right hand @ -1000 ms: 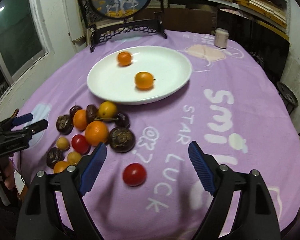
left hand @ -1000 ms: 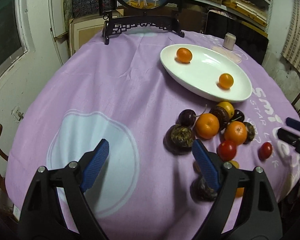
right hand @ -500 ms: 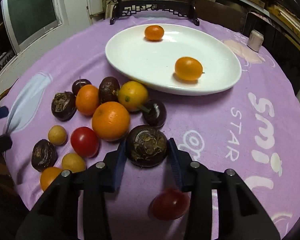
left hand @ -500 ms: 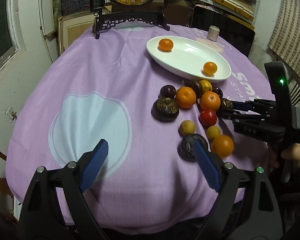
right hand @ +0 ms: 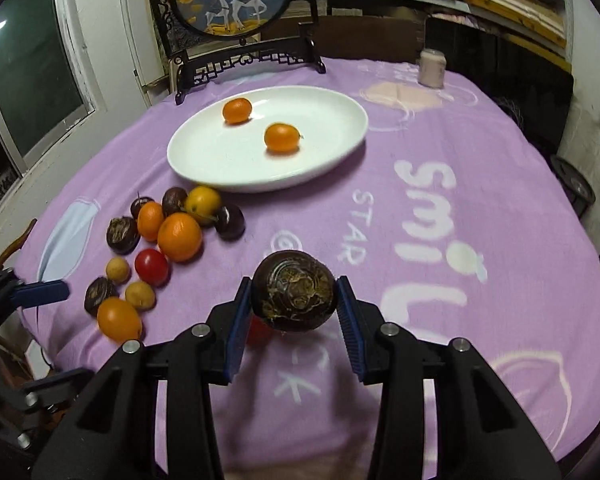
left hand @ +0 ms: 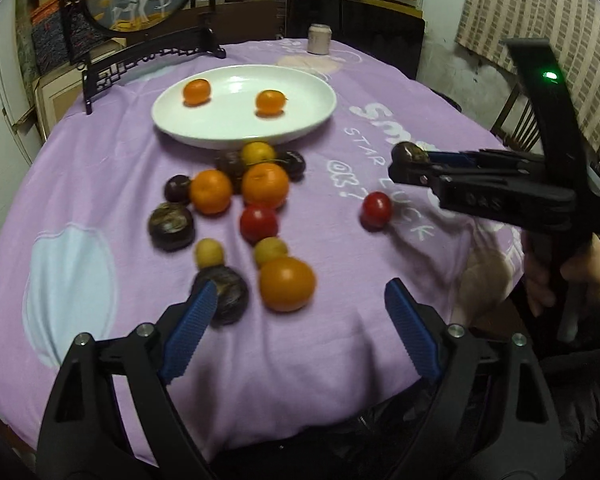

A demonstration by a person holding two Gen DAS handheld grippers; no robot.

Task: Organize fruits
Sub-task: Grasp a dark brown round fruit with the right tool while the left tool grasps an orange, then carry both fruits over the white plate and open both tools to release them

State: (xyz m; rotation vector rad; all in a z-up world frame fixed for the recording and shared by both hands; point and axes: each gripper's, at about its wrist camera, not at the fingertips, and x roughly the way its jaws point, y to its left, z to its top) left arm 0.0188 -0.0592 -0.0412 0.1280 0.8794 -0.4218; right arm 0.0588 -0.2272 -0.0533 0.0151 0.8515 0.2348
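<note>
Resting in the white plate [right hand: 204,168], two oranges [right hand: 282,137]; right jaws clenching a dark fruit [right hand: 294,291], left jaws released.

Round table under a purple cloth [right hand: 480,168] with white lettering; white oval plate [right hand: 340,152] sits toward the far side, bare cloth right of it. Just in front of the plate, a loose cluster of fruit [left hand: 236,184] lies on the cloth: oranges, small yellow ones, dark wrinkled ones, a red tomato [left hand: 259,223], with a second tomato [left hand: 376,209] alone off to the right. Behind the plate, a black carved stand [right hand: 244,64] holding a round picture, and a small pale jar [right hand: 432,67] far right of it.
</note>
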